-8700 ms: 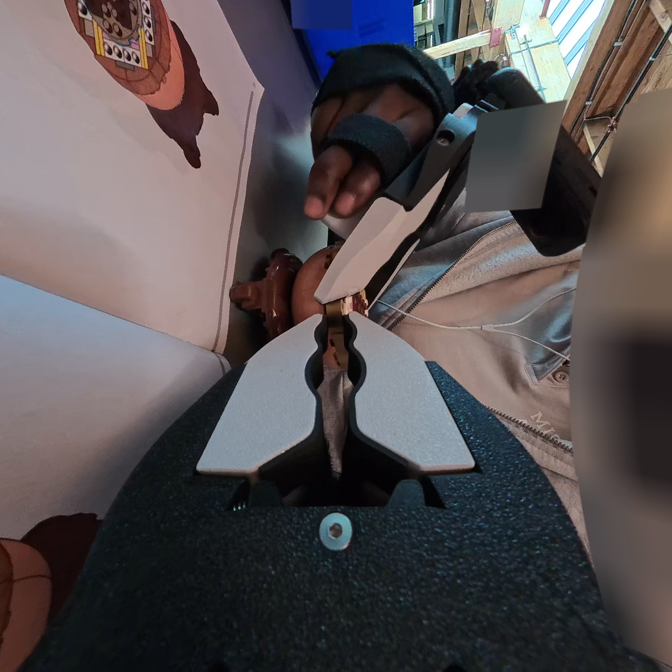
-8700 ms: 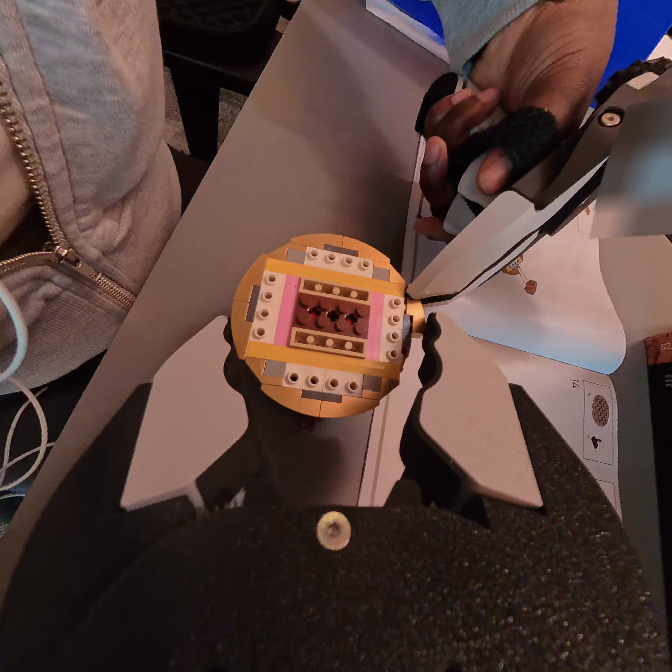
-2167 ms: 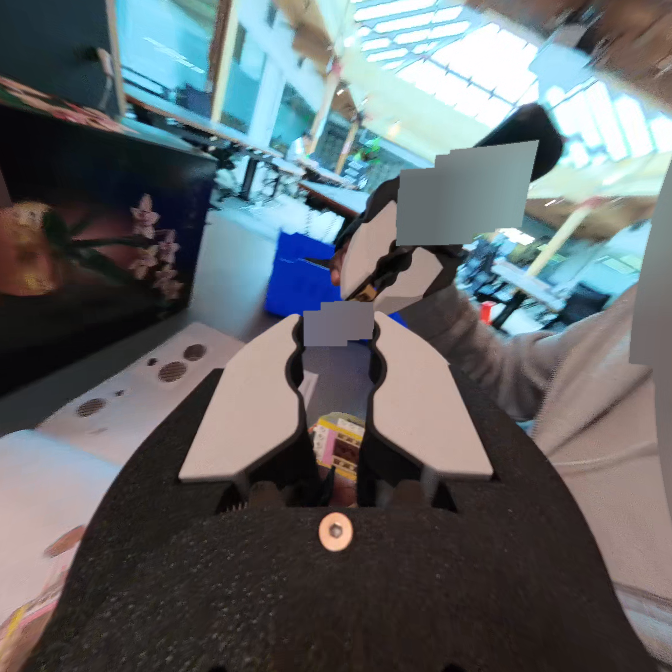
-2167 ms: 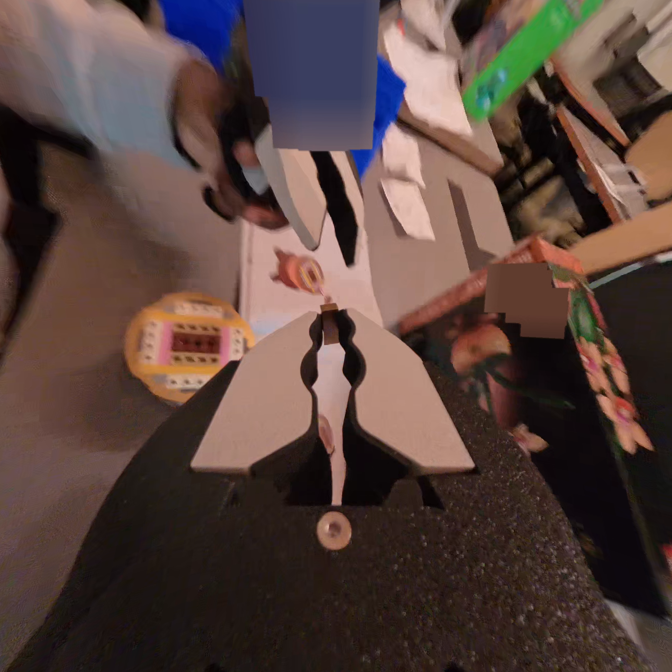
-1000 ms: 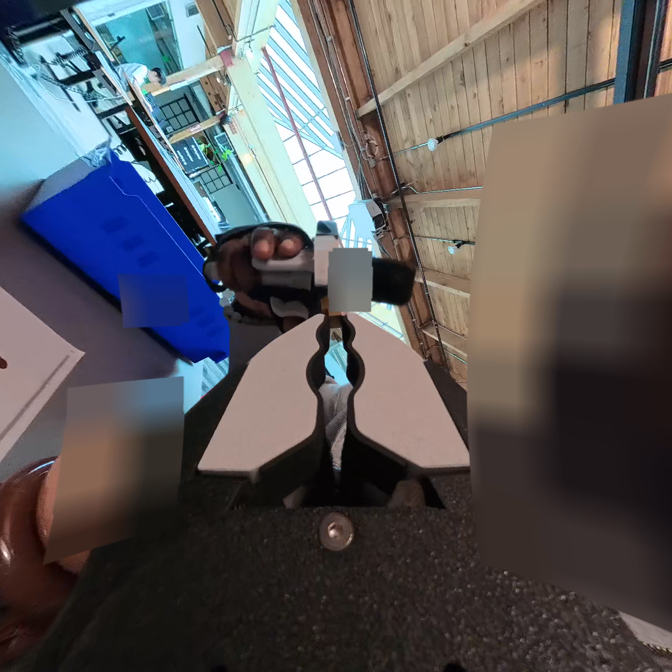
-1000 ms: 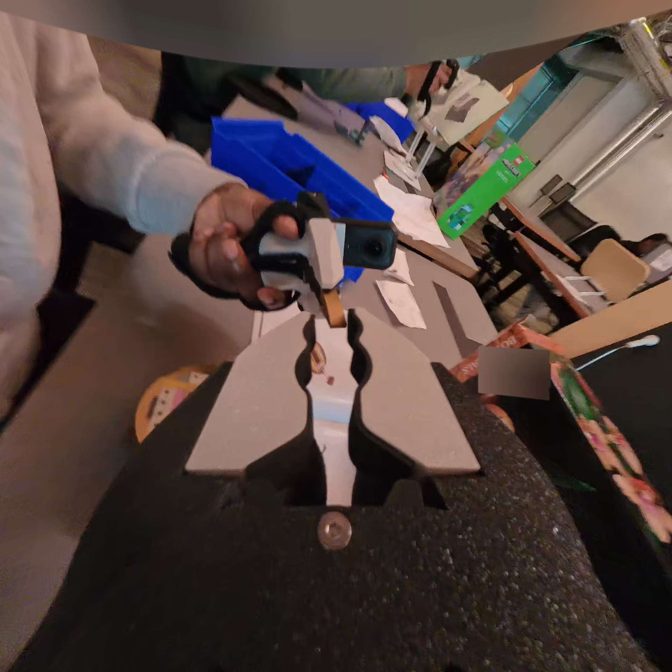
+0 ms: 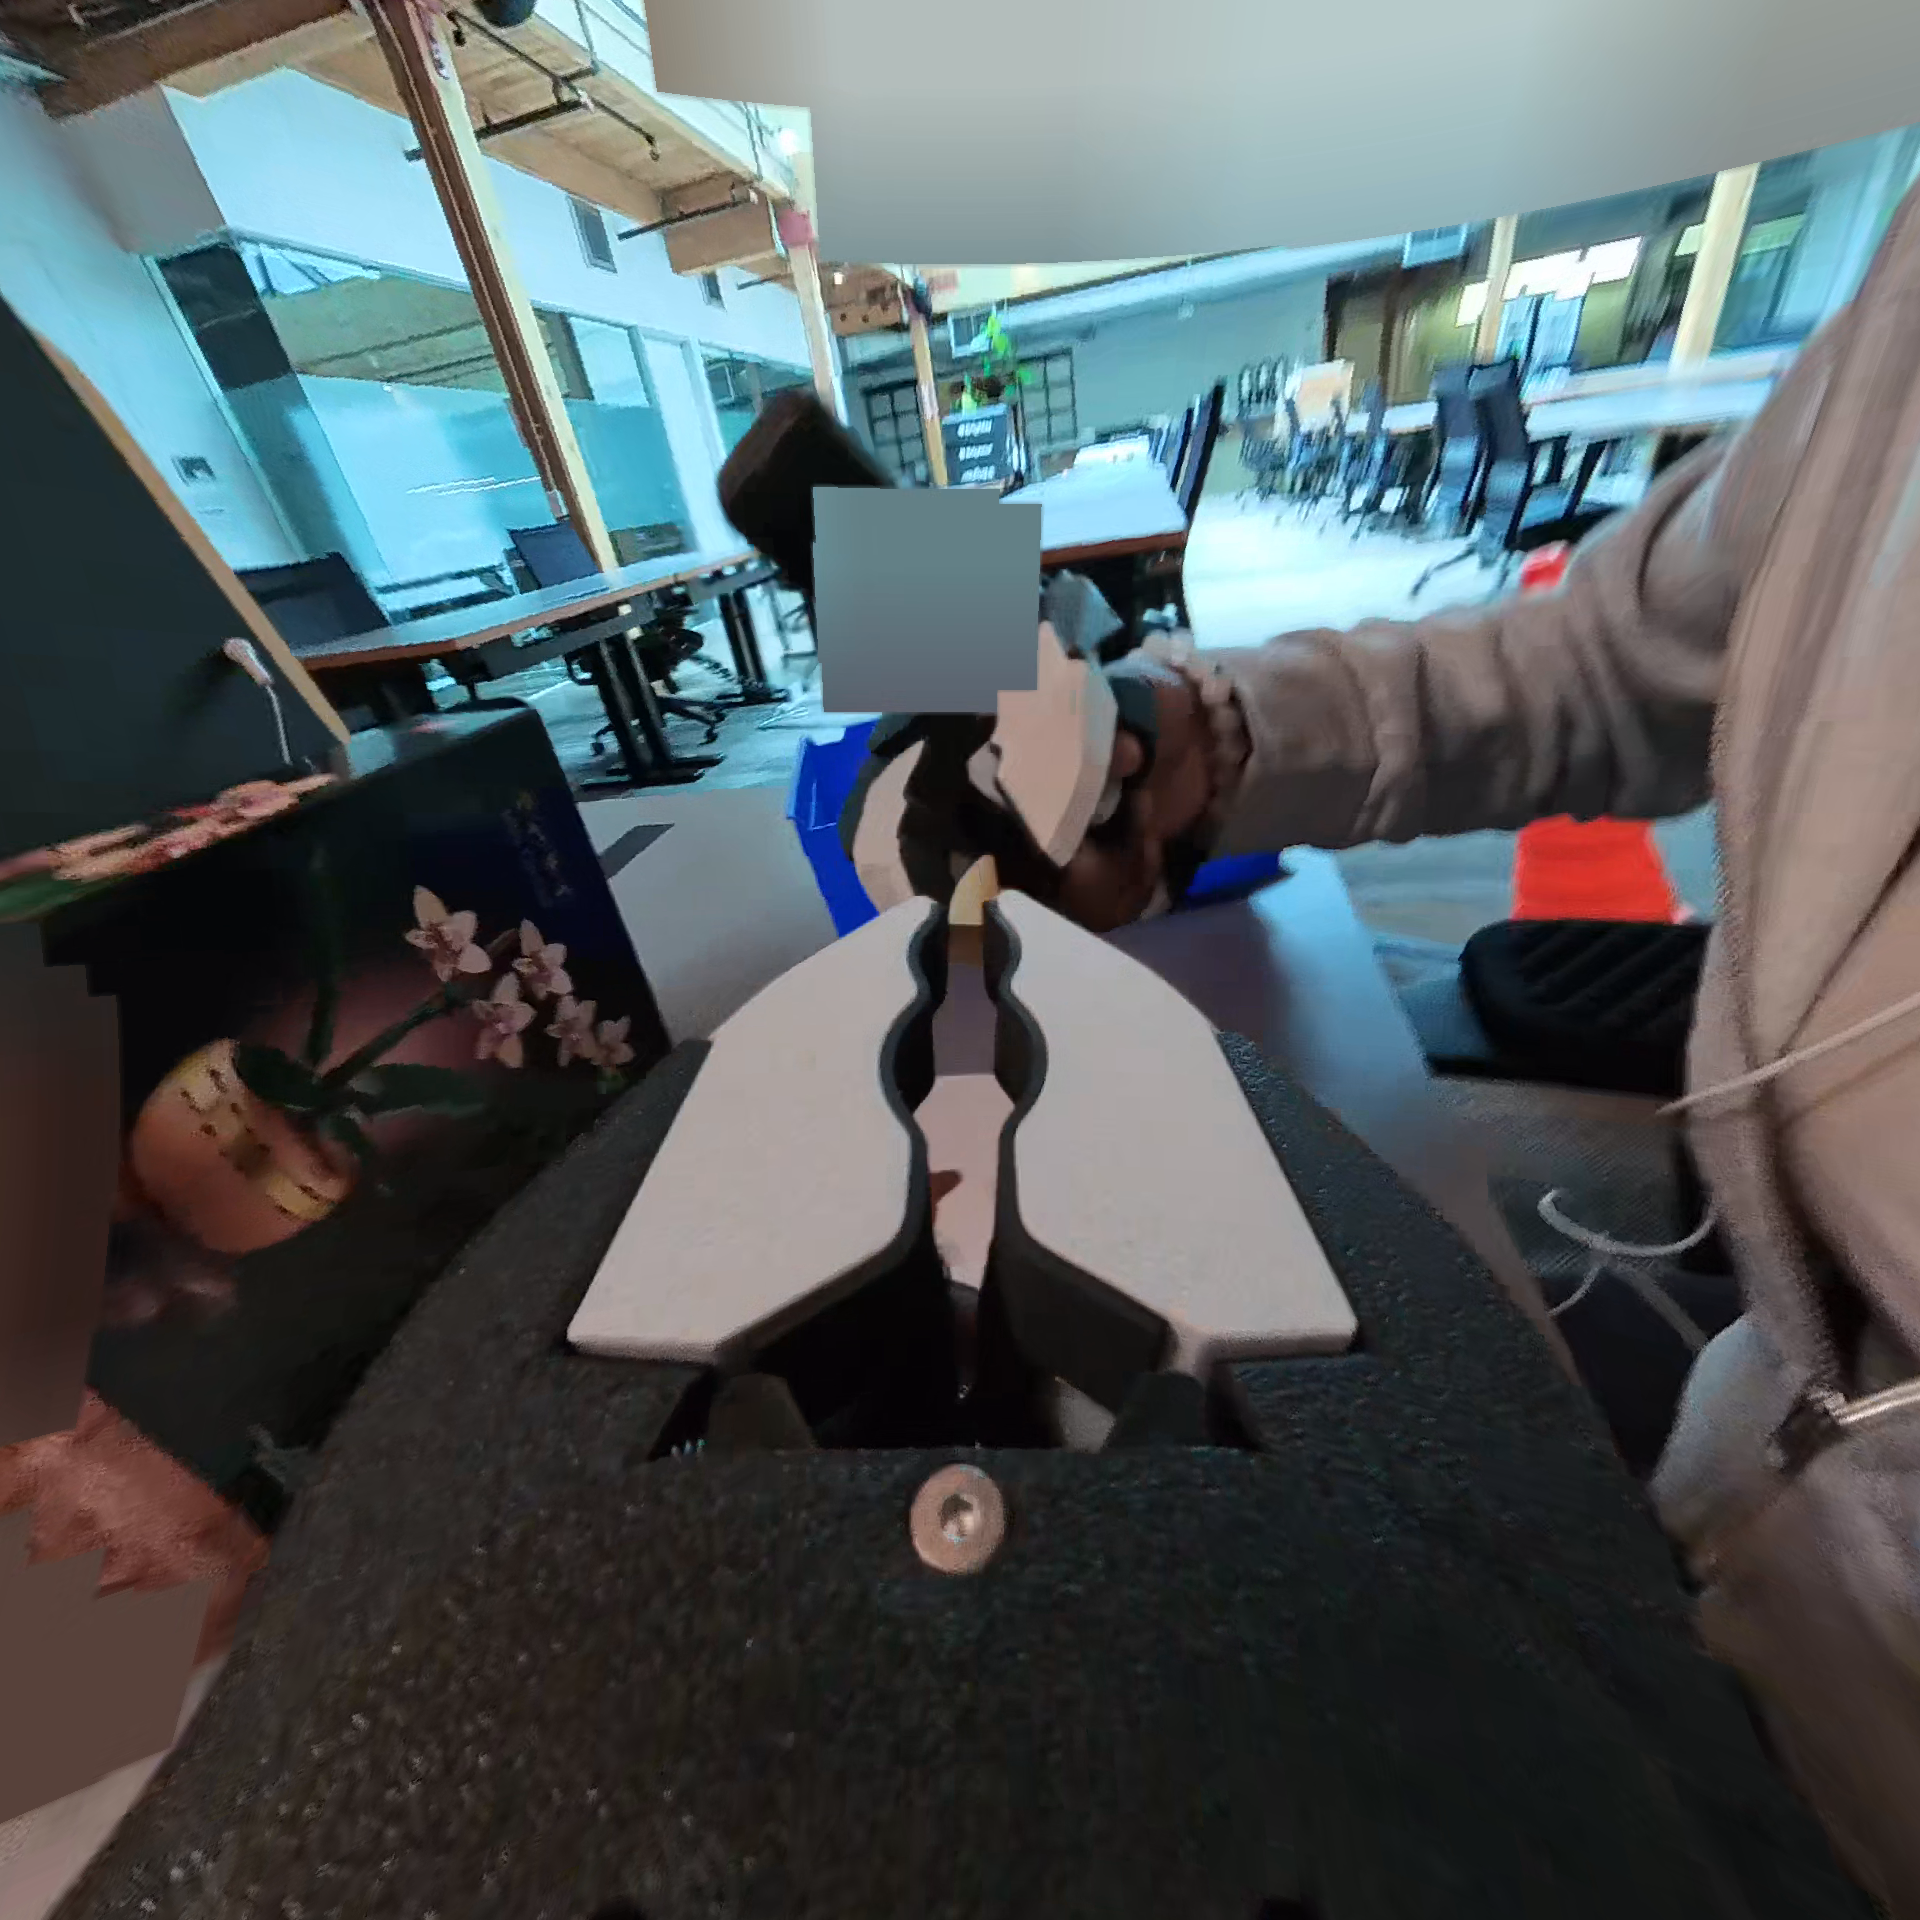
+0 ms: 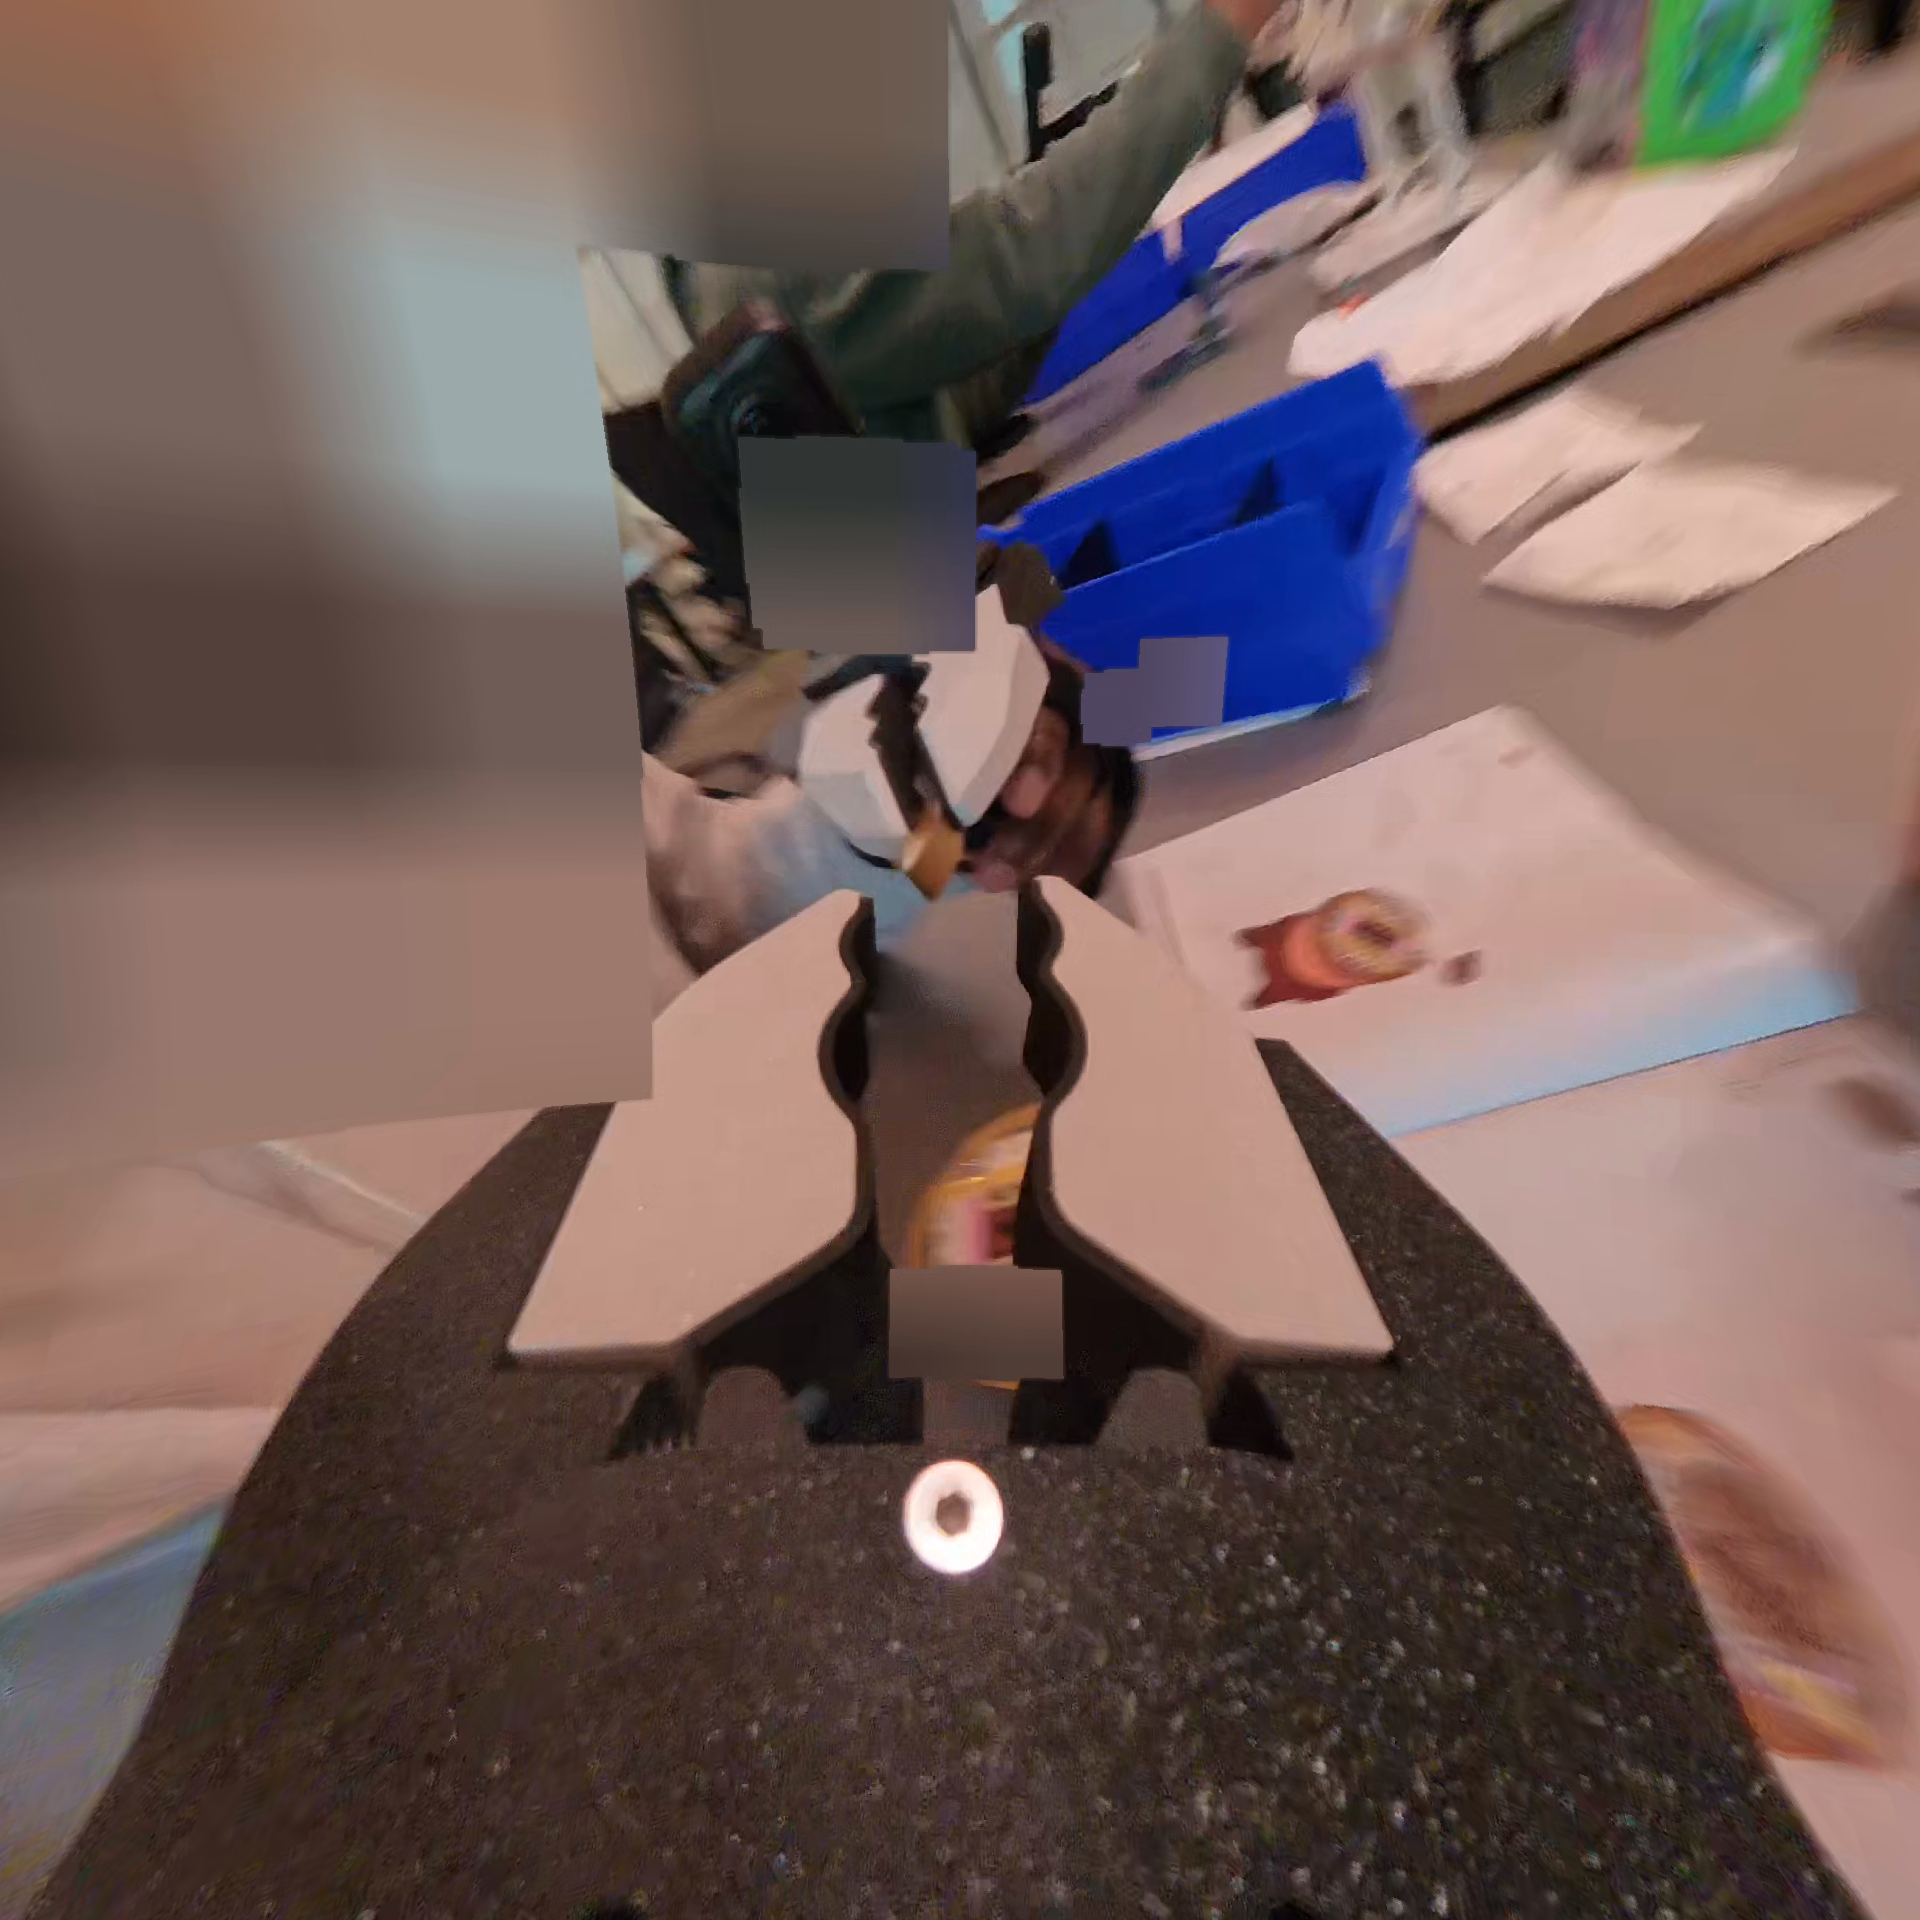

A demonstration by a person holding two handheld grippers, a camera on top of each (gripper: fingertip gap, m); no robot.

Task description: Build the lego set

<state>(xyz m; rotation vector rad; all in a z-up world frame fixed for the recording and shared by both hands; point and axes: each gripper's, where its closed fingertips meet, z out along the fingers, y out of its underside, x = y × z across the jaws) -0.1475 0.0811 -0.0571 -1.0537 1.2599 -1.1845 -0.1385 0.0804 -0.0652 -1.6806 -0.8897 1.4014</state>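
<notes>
Left gripper clamps a small tan brick — we hold it up.
Right gripper gapes empty above the round model.

left wrist view: being aimed level across the table at the right gripper | right wrist view: being aimed back at the left gripper | shared: blue bin

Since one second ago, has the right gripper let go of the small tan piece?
Yes. The right gripper is now open and empty; the tan piece sits clamped in the left gripper above the booklet.
</notes>
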